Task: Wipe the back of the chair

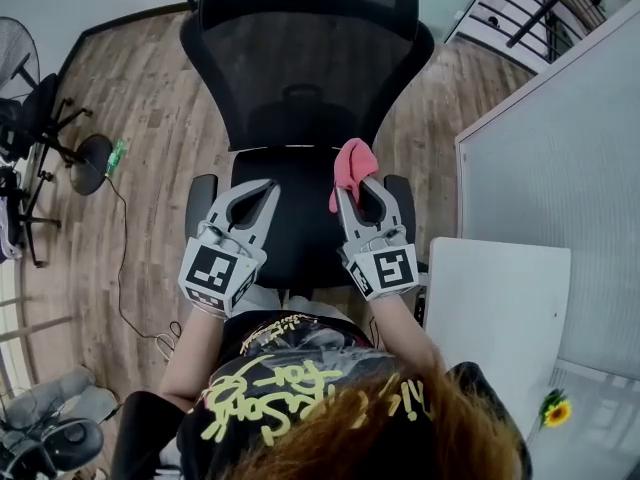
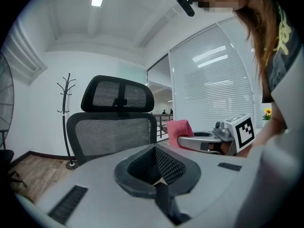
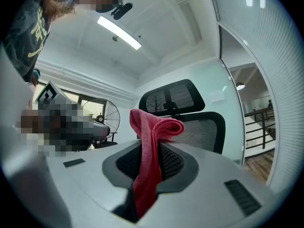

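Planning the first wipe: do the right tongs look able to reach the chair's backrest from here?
Probably yes. The right tongs, shut on the pink cloth, hover over the seat, and nothing stands between the cloth and the mesh backrest ahead.

My head camera looks steeply down on the chair [image 1: 300, 68] from above; each gripper camera looks forward along my jaws, sharing its mesh back.

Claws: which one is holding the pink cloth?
The right claw. The pink cloth is pinched in it, while the left claw is shut on nothing.
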The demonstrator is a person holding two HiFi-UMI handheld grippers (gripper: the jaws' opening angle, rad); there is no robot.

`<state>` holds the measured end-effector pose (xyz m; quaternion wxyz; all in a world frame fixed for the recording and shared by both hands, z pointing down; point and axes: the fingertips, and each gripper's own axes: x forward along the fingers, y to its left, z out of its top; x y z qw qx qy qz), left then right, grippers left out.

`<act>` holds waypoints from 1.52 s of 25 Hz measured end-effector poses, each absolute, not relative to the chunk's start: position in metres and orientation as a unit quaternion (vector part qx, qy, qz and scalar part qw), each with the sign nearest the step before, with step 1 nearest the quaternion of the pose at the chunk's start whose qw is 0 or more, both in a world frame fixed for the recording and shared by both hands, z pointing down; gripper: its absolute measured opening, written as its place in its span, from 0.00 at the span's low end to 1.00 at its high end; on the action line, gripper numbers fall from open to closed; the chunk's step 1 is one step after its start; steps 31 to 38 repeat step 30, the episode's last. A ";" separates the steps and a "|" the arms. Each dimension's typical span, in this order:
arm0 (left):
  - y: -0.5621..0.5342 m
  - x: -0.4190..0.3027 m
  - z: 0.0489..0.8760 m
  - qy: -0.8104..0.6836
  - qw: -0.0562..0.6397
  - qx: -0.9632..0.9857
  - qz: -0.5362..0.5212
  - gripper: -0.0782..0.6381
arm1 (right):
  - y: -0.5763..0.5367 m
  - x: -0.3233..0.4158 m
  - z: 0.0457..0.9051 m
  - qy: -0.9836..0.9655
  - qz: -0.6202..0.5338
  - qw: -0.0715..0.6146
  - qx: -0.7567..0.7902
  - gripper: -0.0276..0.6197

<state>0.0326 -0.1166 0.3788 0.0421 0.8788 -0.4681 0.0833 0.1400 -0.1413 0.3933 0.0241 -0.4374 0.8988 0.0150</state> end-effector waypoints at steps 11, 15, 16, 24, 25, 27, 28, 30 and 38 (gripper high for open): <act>-0.120 0.031 0.383 -0.459 0.044 0.883 0.086 0.10 | -0.144 0.138 0.395 0.900 0.019 0.014 -0.434 0.14; -0.118 0.035 0.382 -0.457 0.046 0.884 0.085 0.10 | -0.142 0.141 0.395 0.900 0.015 0.014 -0.435 0.14; -0.118 0.035 0.381 -0.457 0.047 0.884 0.083 0.10 | -0.142 0.141 0.395 0.900 0.016 0.013 -0.435 0.14; -0.115 0.036 0.380 -0.461 0.045 0.883 0.077 0.10 | -0.135 0.140 0.394 0.900 0.020 0.014 -0.435 0.14; -0.114 0.036 0.380 -0.462 0.045 0.883 0.077 0.10 | -0.135 0.139 0.394 0.900 0.021 0.013 -0.434 0.14; -0.114 0.035 0.380 -0.462 0.045 0.882 0.077 0.10 | -0.134 0.140 0.394 0.900 0.021 0.014 -0.434 0.14; -0.114 0.035 0.379 -0.463 0.045 0.882 0.077 0.10 | -0.134 0.139 0.393 0.901 0.020 0.014 -0.434 0.14; -0.113 0.033 0.378 -0.465 0.045 0.881 0.076 0.10 | -0.133 0.138 0.392 0.901 0.020 0.014 -0.433 0.14; -0.113 0.033 0.378 -0.465 0.045 0.881 0.076 0.10 | -0.133 0.138 0.392 0.901 0.020 0.014 -0.433 0.14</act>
